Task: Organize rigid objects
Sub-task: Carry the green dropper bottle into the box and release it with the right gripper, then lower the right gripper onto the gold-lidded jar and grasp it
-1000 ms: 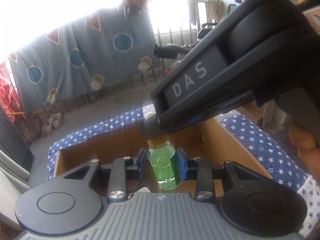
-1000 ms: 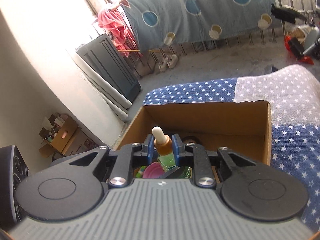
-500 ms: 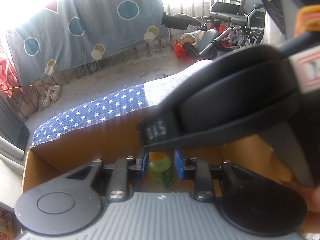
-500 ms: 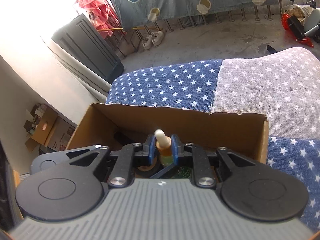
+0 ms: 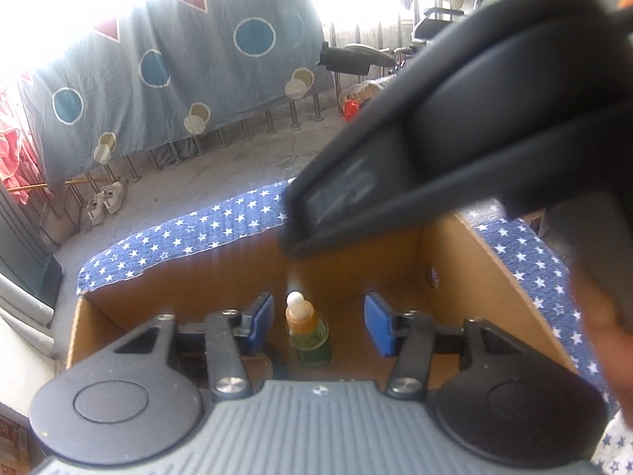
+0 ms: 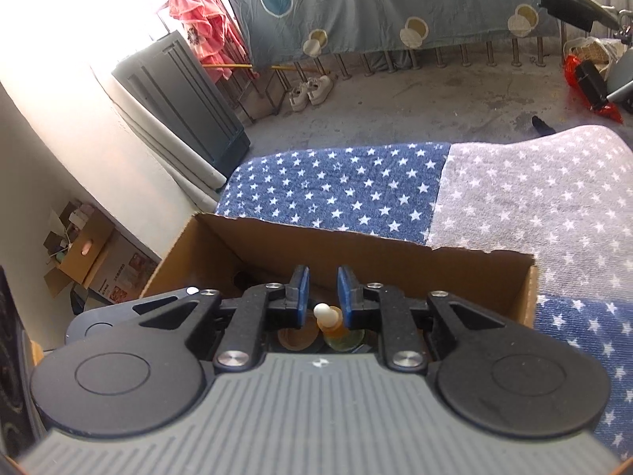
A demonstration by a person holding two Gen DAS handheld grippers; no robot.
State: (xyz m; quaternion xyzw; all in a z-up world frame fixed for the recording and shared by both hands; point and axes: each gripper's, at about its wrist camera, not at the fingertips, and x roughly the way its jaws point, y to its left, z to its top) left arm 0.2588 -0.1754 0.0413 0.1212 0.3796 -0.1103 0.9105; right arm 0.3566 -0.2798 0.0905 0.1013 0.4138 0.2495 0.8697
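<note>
Left wrist view: dropper bottle (image 5: pixel 307 334) stood upright on the floor of the cardboard box (image 5: pixel 178 283), between the opening, non-touching fingers of the left gripper (image 5: pixel 318 326). Right gripper (image 6: pixel 321 297) was nearly shut at the bottle's cap; contact unclear. Placement essentially done; withdrawal remained.

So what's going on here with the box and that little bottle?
A person with a gripper in each hand is packing a cardboard box. A dropper bottle stands upright inside it. The left gripper straddles the bottle, its jaws opening and its pads clear of the glass. The right gripper hangs just above the bottle's top, nearly closed, apparently not gripping it.
</note>
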